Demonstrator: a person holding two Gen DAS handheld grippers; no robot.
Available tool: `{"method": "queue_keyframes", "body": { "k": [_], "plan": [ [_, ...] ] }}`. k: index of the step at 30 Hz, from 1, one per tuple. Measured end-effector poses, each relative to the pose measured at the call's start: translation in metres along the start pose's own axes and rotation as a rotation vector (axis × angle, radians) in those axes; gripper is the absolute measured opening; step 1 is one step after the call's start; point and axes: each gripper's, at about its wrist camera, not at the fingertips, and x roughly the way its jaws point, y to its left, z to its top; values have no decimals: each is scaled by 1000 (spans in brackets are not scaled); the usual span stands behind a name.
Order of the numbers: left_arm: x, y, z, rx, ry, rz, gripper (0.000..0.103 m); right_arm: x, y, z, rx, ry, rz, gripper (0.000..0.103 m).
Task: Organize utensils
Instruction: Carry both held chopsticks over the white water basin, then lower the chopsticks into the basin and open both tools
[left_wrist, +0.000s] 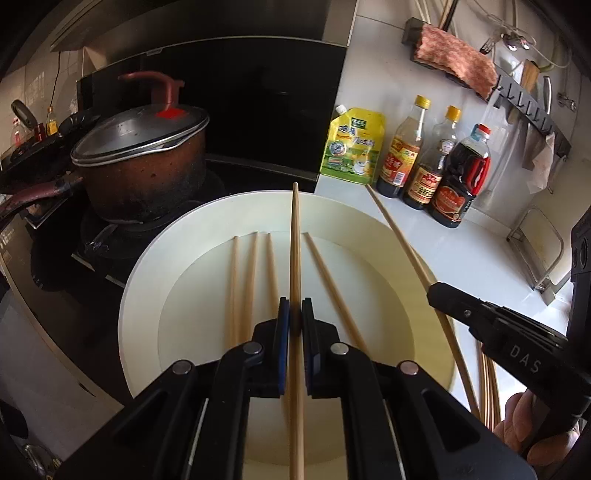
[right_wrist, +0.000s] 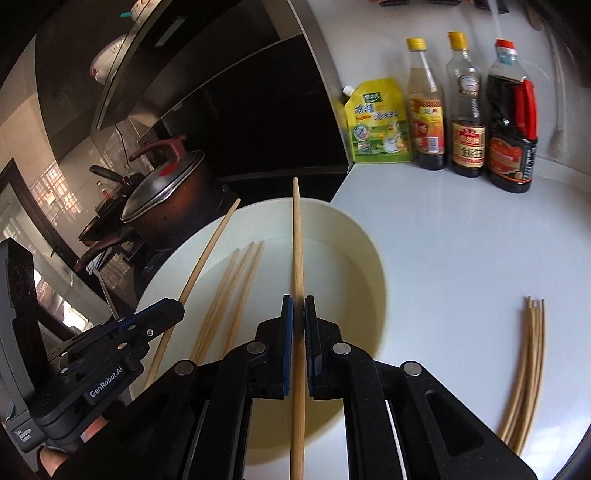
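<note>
Both pairs of fingers are pinching shut: the left gripper (left_wrist: 295, 314) and the right gripper (right_wrist: 298, 314) are each carrying one chopstick (left_wrist: 295, 236) over the white basin (left_wrist: 147, 280), likely for sorting; four others (left_wrist: 255, 266) are lying inside, with a bundle (right_wrist: 528, 369) waiting on the counter (right_wrist: 461, 240) to the right.

White counter (right_wrist: 461, 240) bears a plate (right_wrist: 364, 236), bottles (right_wrist: 467, 107) and chopsticks (right_wrist: 526, 369).

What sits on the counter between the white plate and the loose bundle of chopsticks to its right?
Nothing: in the right wrist view, bare white counter separates the white plate from the chopstick bundle.
</note>
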Motion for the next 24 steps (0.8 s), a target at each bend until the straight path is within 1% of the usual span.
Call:
{"method": "queue_keyframes", "body": {
  "k": [3,6,8,10,12,14,20,24],
  "plan": [
    [11,11,0,-21,21,3,7,27,10,3,-3,46,-7,6],
    [18,16,0,-29,39,1,8,43,14,2,-2,73,-15,6],
    [22,19,-1,-36,49,10,8,46,13,1,-8,83,-27,6],
    [23,23,-3,-50,55,12,10,45,13,0,-17,65,-55,8],
    [23,25,-5,-63,58,12,21,40,12,-2,-15,54,-53,10],
    [23,27,-7,-71,57,17,27,35,11,-3,-17,42,-60,14],
    [15,24,-13,-71,52,14,28,19,9,-7,-24,19,-69,14],
    [6,20,-17,-72,45,11,31,4,7,-11,-20,-2,-73,14]
  ]
}}
